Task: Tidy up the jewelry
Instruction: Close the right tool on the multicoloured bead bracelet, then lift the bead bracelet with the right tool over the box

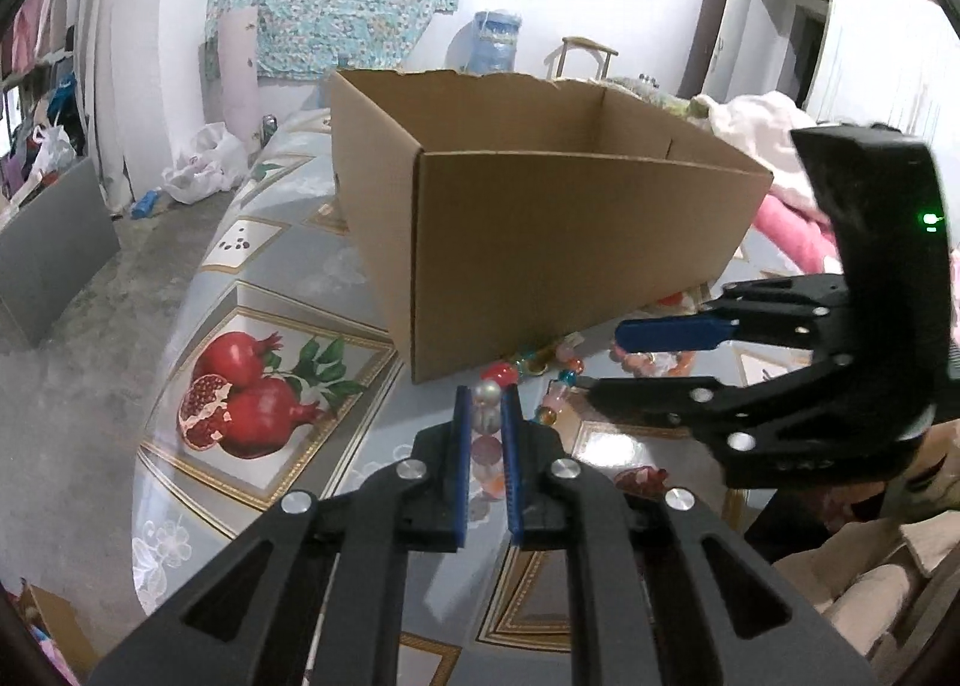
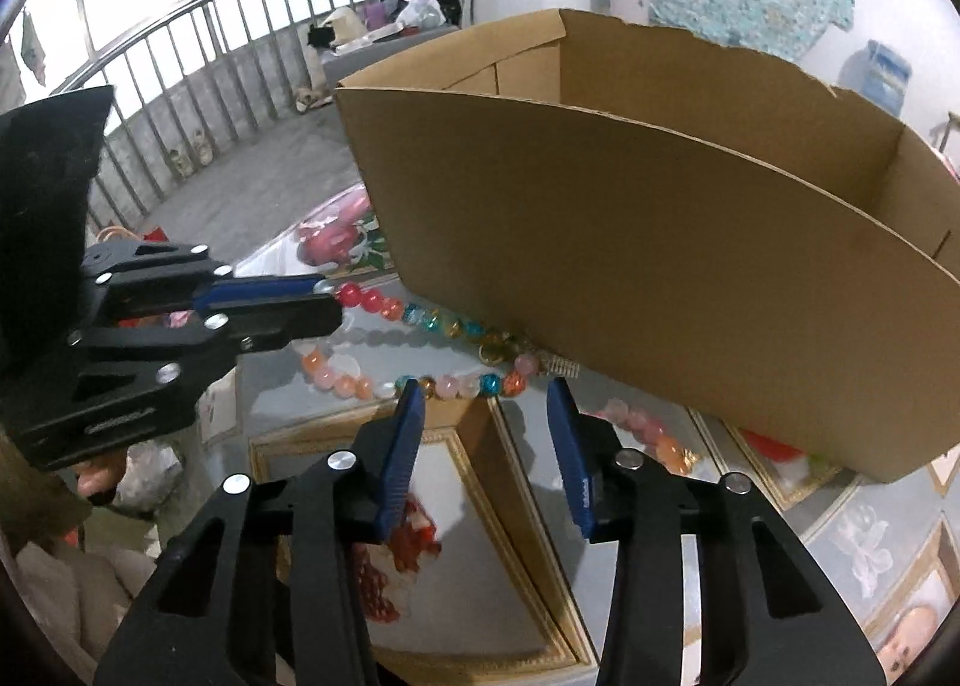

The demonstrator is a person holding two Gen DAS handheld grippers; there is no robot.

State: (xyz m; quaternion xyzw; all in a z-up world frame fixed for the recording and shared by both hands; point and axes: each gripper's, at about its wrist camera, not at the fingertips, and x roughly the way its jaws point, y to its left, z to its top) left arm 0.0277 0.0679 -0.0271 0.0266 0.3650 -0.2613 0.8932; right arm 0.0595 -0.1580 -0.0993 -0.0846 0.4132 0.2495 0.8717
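Note:
A colourful bead necklace [image 2: 444,323] lies on the table against the near wall of an open cardboard box [image 2: 660,266]. My left gripper [image 1: 487,395] is shut on the necklace's end beads [image 1: 487,416]; in the right wrist view it [image 2: 321,296] comes in from the left, holding the strand's end. My right gripper [image 2: 486,395] is open just in front of the strand's lower loop, touching nothing; in the left wrist view it [image 1: 600,356] sits at the right above more beads. A second pink bead piece [image 2: 648,434] lies by the box.
The table [image 1: 288,278] has a glossy cloth with pomegranate pictures and drops off at the left to a concrete floor. The box [image 1: 540,218] takes up the table's middle. Pink cloths [image 1: 780,206] pile up at the far right. A railing [image 2: 180,86] stands behind.

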